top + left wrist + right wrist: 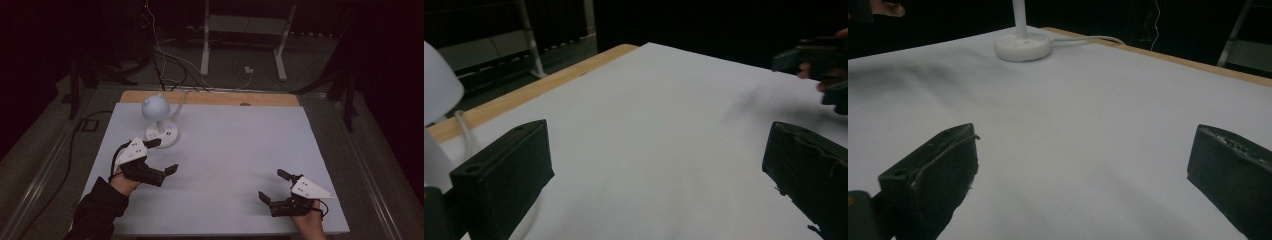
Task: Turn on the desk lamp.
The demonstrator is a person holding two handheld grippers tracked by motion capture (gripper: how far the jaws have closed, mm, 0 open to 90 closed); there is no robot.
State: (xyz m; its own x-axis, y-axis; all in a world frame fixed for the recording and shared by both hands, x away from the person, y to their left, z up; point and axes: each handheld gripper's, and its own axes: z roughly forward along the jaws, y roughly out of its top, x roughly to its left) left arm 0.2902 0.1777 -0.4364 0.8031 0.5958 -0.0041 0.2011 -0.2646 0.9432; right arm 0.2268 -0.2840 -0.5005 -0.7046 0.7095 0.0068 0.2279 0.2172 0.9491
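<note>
A small white desk lamp (159,119) with a round head and a round base stands at the back left of the white table top (225,155); its base (1023,47) and stem show in the right gripper view. My left gripper (162,156) stands open just in front of the lamp base, nothing between its jaws (659,170). My right gripper (273,185) is open near the front right edge, also with nothing in it (1083,165). The lamp's white shade (436,85) sits at the left edge of the left gripper view.
The lamp's white cord (179,102) runs back over the wooden strip (210,98) at the table's far edge. Cables and a white metal stand (245,35) are on the dark floor behind. The other hand with its gripper (819,65) shows far right in the left gripper view.
</note>
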